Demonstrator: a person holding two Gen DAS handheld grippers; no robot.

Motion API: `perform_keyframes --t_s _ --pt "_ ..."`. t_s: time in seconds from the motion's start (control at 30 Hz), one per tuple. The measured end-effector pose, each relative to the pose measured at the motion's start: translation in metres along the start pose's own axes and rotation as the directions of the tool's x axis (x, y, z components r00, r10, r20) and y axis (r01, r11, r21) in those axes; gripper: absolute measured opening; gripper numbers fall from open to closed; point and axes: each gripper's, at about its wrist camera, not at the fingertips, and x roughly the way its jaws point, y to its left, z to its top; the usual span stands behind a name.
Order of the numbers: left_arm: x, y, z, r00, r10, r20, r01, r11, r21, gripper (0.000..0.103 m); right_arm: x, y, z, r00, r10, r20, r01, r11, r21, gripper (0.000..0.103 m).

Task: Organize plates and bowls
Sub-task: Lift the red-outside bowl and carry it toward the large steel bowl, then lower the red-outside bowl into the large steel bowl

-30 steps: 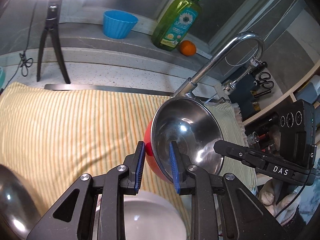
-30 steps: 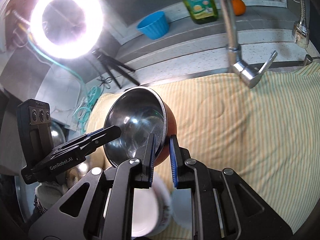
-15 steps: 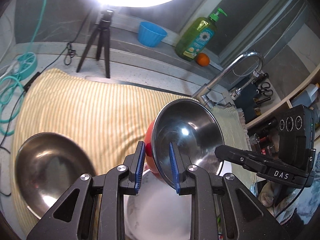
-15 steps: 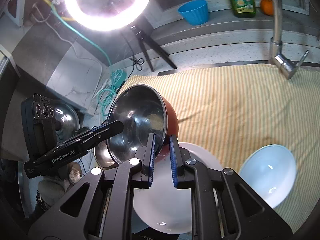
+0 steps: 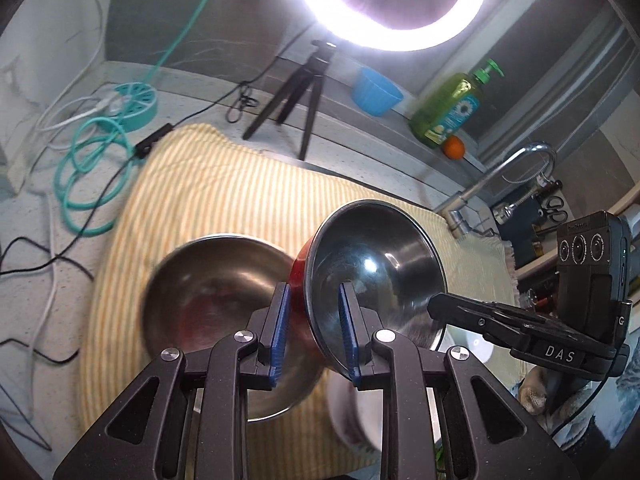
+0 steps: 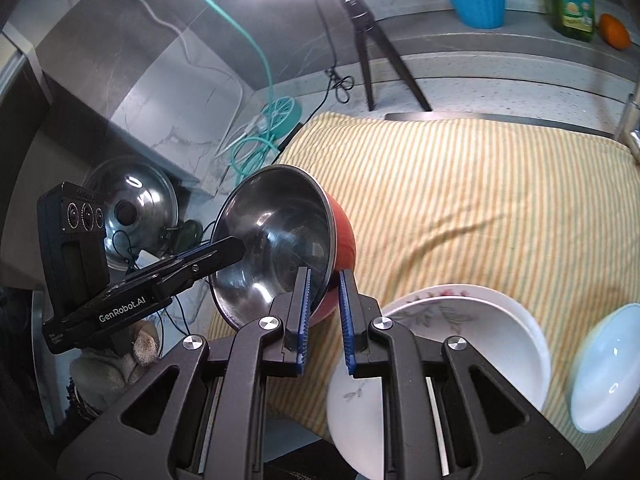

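Between the blue pads of the left gripper (image 5: 312,330) sits the rim of a red bowl (image 5: 376,268), steel inside, red outside; the pads pinch its wall from both faces. The bowl is tilted on edge, its opening turned toward the right gripper (image 6: 324,316), whose pads clamp the opposite stretch of the same rim, one pad inside and one on the red shell. Both grippers thus hold one bowl, raised clear of the striped cloth (image 6: 460,200).

Left of and below the left gripper's fingers lies a steel bowl (image 5: 208,292), upright on the cloth and blurred; the red bowl hangs over its right edge, and whether they touch cannot be told. Under that gripper's right finger a white dish (image 5: 352,412) shows only in part.

Just right of and beneath the right gripper is a white plate (image 6: 472,320) with a faint floral print, and beyond it, at the frame's right edge, a pale blue bowl (image 6: 604,368). The two lie close together on the cloth.

Ahead of both grippers, past the cloth, stand a ring light (image 5: 392,4) on a tripod (image 5: 304,92), a blue cup (image 5: 376,90), a soap bottle (image 5: 452,108), an orange (image 5: 454,147) and a tap (image 5: 500,180).
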Motion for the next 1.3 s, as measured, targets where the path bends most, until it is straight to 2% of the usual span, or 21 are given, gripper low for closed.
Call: perform_keyframes --t_s 0.47,1.1,1.23,1.3 --pt "0.002 0.052 -0.01 0.998 0.062 -0.034 -0.064 0.995 -0.07 0.022 0.064 0.027 0.004 0.994 -0.034 -0.101 0.027 0.997 -0.067 0.014" --pt "0.012 0.066 -0.016 0.994 0.084 -0.072 -0.09 0.993 -0.077 0.022 0.091 0.03 0.002 0.984 -0.086 -0.159 0.07 0.992 -0.104 0.015" --pt "0.013 0.066 -0.017 0.993 0.095 -0.072 -0.101 0.992 -0.075 0.022 0.091 0.03 0.002 0.984 -0.095 -0.151 0.078 0.99 -0.117 0.018" --pt "0.014 0.066 -0.017 0.992 0.099 -0.077 -0.105 0.992 -0.074 0.025 0.091 0.03 0.002 0.985 -0.09 -0.148 0.072 0.99 -0.119 0.027"
